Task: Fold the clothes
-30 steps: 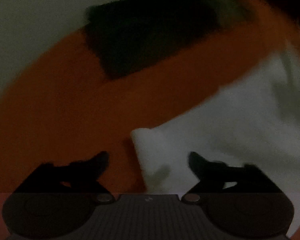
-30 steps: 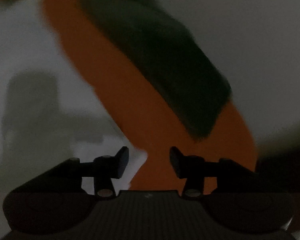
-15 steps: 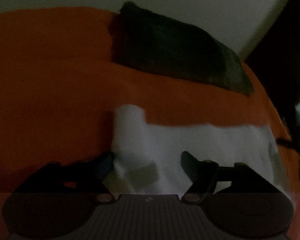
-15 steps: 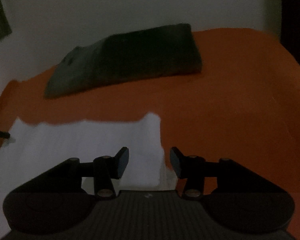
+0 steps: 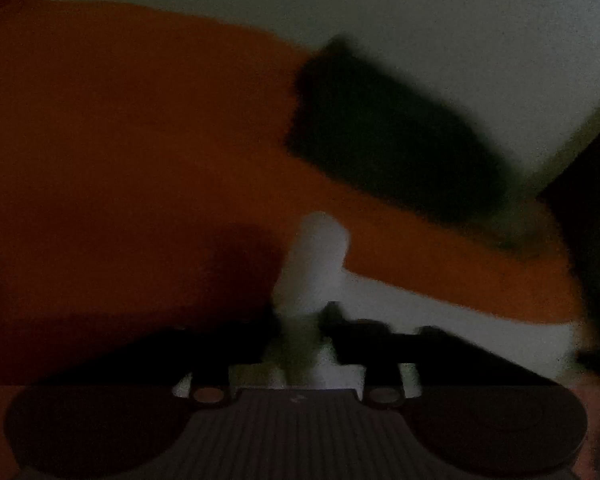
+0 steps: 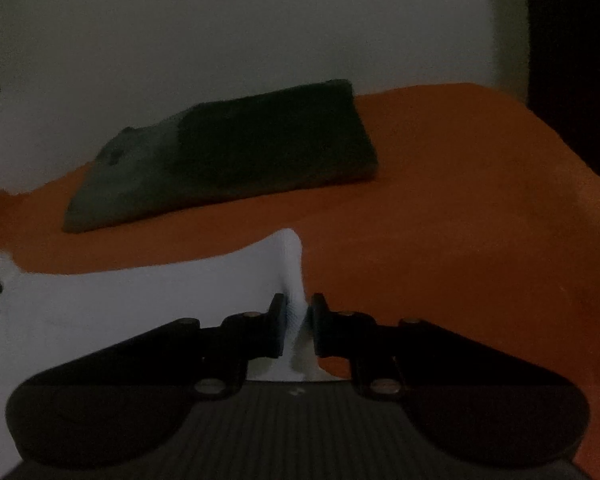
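Right gripper (image 6: 296,326) jaws just closed onto white garment (image 6: 140,304) corner; left gripper (image 5: 298,334) jaws narrowed around opposite corner, fabric bunched between.

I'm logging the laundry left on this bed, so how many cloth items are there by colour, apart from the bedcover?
White: 1, the white garment, flat on the orange bedcover, a corner pinched in each of the left gripper and right gripper.
Dark: 1, the dark folded cloth near the wall.
Total: 2

White cloth (image 6: 140,304) spread flat on orange bedcover (image 6: 460,200), near corners bunched upward
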The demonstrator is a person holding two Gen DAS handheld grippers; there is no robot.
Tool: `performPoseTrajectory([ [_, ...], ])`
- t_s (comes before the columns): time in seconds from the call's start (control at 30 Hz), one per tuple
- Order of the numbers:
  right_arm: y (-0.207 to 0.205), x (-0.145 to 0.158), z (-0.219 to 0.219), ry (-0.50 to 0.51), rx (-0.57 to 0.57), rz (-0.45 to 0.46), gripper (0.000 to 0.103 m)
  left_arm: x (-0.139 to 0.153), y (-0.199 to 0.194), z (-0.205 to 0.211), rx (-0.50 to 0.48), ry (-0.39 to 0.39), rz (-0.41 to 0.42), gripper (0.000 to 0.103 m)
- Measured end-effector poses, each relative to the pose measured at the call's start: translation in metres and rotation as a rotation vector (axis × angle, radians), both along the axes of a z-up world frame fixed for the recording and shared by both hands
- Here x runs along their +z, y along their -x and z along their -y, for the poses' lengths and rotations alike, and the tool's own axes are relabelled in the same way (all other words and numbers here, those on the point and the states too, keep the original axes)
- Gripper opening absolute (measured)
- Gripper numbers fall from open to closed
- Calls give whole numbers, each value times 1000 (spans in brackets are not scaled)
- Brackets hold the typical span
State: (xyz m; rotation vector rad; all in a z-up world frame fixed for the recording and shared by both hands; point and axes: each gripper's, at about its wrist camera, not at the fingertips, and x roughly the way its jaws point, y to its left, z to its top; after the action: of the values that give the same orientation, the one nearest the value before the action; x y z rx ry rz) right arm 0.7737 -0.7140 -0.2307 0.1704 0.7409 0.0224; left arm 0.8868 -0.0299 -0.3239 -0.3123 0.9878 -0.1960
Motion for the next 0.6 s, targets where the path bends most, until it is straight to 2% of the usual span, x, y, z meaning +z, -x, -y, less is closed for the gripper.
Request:
performPoseTrajectory([
  [0.03, -4, -5, -3, 26, -9, -15, 14, -5, -5, -1, 14, -49, -22, 46],
  [0.13, -16, -24, -7, 66, -40, -62, 14, -8, -13, -12, 23, 15, -45, 48],
  [0.17, -15, -24, -9, 66, -53, -49, 14, -2, -8, -14, 40, 16, -33, 61],
  [0.2, -15, -23, -11, 66, -66, -36, 14, 6, 2, -17, 67, -13, 0, 79],
  [0.27, -7, -21, -15, 81, -91, -12, 14, 24, 25, -25, 92, -63, 77, 90],
  [0.3, -2, -19, -15, 85, -106, -4, 14, 30, 39, -30, 68, -76, 92, 89],
  [0.37, 5, -20, -12, 86, -146, 2, 15, 39, 75, -34, 35, -139, 63, 84],
  [0.4, 8, -21, -10, 79, -165, -7, 18, 39, 99, -33, 10, -105, 52, 84],
  [0.43, 10, -23, -9, 82, -190, -27, 34, 39, 122, -32, -15, -72, 41, 84],
  [0.5, 19, -19, -11, 122, -258, -47, 47, 30, 167, -25, -49, -29, -1, 83],
  [0.6, 45, 5, -26, 81, -247, 26, 46, 9, 223, -12, -83, 20, -50, 79],
])
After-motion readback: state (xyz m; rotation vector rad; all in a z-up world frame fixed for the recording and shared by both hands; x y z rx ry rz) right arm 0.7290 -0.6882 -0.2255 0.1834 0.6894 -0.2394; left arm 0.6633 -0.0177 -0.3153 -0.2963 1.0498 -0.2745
